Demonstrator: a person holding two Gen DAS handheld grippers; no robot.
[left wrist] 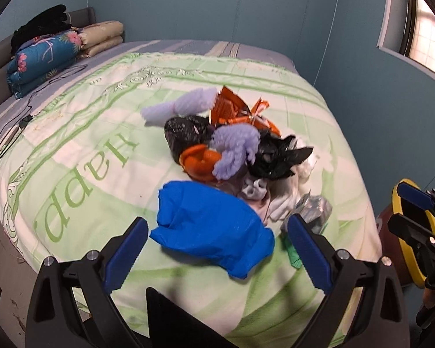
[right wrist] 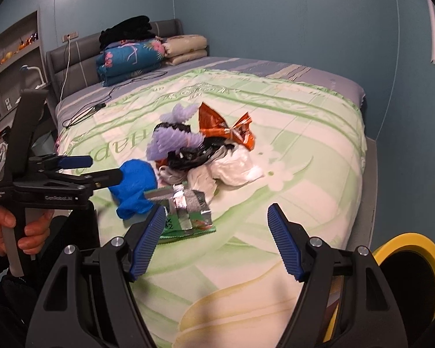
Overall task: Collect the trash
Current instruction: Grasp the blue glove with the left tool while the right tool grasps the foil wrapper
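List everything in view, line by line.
bed: one, green quilt, fills the room
blue bag: one, near edge of pile
foam nets: two, lilac, on pile
orange wrapper: one, pile's far side
black bags: two, mid-pile
silver wrapper: one, nearest right gripper
folded bedding: stack, at headboard
cable: one, black, near the bedding
bin: one, yellow rim, beside bed
left gripper: open
right gripper: open

The bed point(right wrist: 319, 133) wears a green-and-white quilt point(right wrist: 304, 156). On it lie a trash pile point(right wrist: 206, 150), a blue bag point(right wrist: 136, 185), folded bedding point(right wrist: 130, 58) and a cable point(right wrist: 101, 101).
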